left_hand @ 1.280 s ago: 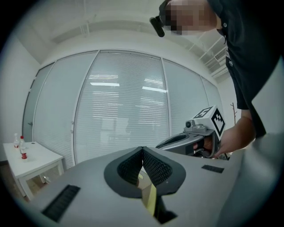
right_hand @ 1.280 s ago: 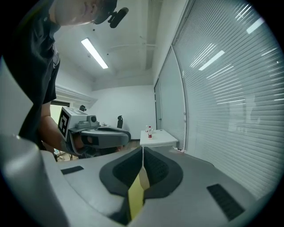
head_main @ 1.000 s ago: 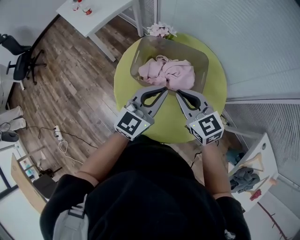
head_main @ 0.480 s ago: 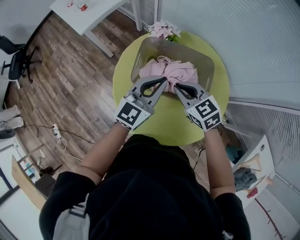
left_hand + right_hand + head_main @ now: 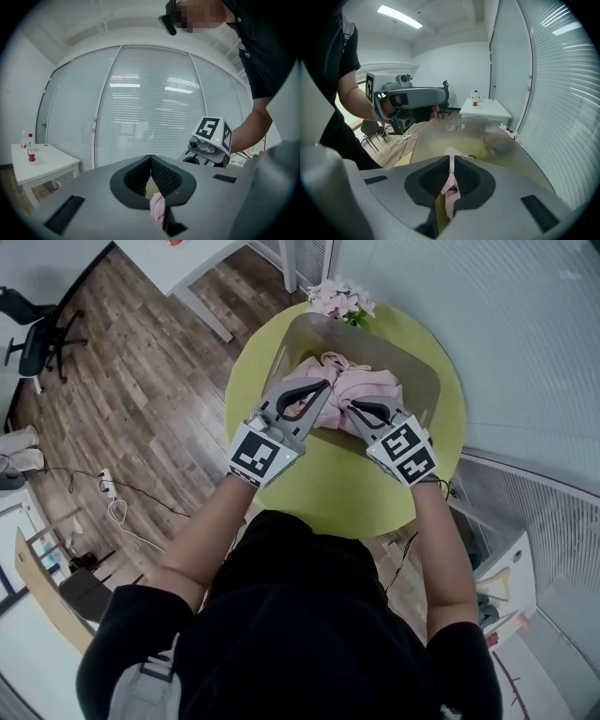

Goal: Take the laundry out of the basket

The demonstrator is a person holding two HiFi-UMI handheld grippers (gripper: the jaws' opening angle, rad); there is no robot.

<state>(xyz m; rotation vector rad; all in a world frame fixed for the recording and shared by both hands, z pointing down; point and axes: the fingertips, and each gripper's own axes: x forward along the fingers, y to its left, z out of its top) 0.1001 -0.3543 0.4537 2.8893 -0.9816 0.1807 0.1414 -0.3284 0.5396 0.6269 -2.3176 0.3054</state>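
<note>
- The left gripper (image 5: 325, 388) has its jaws closed tight on a small fold of the pink laundry (image 5: 364, 382); a tuft of pink pokes out between the ribbed pads.
- The right gripper (image 5: 352, 408) is closed the same way, with a thin strip of pink cloth pinched between its jaws.
- The laundry is a bunched heap inside the clear basket (image 5: 427, 381), which sits on the far half of the round green table (image 5: 347, 498). Both grippers bite it on its near side, close together.
- Each grip looks thin to me. If the bundle is lifted fast, I'd expect a fold to slide out of one pair of jaws, leaving the whole weight on the other.
- The heap looks twisted together. It may come up as one lump, drag on the basket's rim, and take the basket along. I'd guess the basket is light and nothing is holding it down.
- A pull toward the near side could slide the basket across the table toward the near edge, or tip it.
- The pink flowers (image 5: 339, 302) stand just beyond the basket's far wall. A jolt that pushes the basket away could knock them off the table.
- If the two grippers move apart while lifting, the cloth between them goes taut, and one pinch could pop loose.
</note>
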